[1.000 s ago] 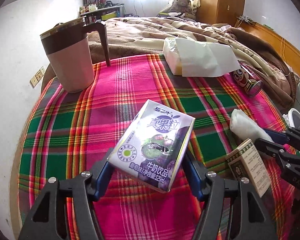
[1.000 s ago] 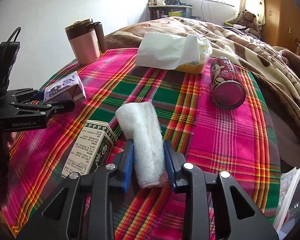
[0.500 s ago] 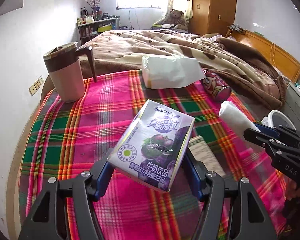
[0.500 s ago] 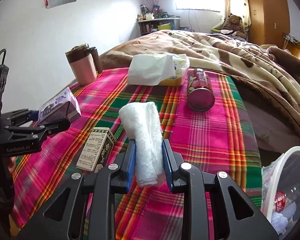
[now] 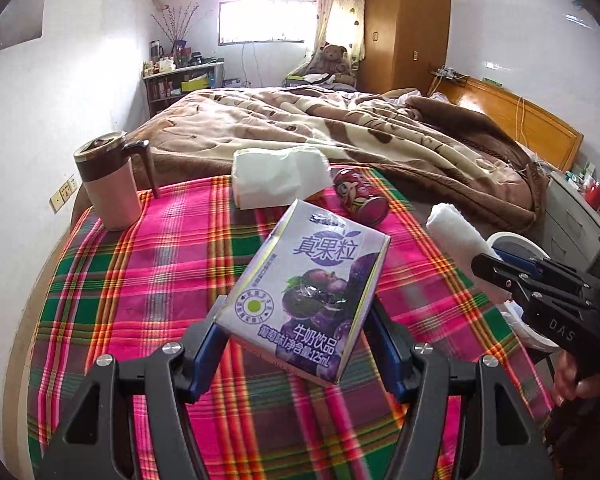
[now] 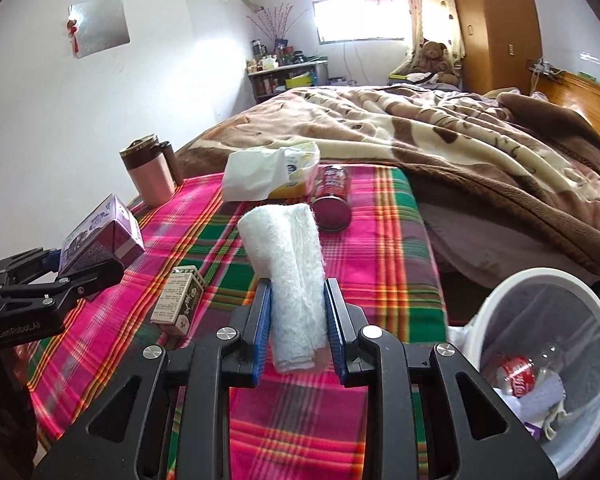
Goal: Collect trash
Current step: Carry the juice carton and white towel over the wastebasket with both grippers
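Note:
My left gripper is shut on a purple milk-drink carton and holds it above the plaid table. It also shows in the right wrist view. My right gripper is shut on a rolled white paper towel, held above the table's right side; the towel also shows in the left wrist view. A white trash bin stands low at the right and holds a bottle and paper. A red can lies on its side and a small green-white box lies flat.
A pink mug with a brown lid stands at the table's far left corner. A tissue pack lies at the far edge by the bed. A grey cabinet stands to the right.
Both grippers have risen and pulled back from the table with their loads. The right gripper has moved right, and the trash bin has come more fully into its view.

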Motion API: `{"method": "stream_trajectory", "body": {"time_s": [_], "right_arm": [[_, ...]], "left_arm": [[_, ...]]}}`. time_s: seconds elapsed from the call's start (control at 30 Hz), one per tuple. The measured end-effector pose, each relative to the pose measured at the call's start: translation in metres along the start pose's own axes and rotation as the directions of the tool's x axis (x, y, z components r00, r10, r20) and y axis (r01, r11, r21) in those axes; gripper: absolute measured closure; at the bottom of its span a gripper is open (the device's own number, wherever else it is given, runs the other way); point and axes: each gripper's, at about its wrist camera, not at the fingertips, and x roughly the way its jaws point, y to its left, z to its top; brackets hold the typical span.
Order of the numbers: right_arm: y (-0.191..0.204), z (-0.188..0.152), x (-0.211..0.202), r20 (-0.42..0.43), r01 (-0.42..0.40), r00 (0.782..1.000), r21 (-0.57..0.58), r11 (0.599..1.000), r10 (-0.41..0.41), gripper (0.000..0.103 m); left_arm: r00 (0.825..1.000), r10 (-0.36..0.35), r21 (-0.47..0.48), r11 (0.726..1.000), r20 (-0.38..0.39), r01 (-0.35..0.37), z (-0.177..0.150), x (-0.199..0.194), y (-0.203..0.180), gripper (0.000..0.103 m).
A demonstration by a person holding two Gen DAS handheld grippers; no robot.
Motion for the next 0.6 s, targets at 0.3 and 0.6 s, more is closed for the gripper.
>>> {"method": "stream_trajectory", "body": {"time_s": [0.3,0.6], "right_arm": [[-0.032,-0.007,-0.030,0.037,0.068,0.997,0.054,0.996,-0.070,0.076],[-0.067,-0.013,-0.060,0.079,0.153,0.983,0.116,0.981,-0.163,0.076]], "left_arm": [[0.997,-0.072,0.028,0.997,0.021,0.072,0.001,-0.008,-0.051,0.035],[0.989,-0.146,0.070,0.987,0.022,0.144,0.005,-0.003,-0.106,0.035]]}}
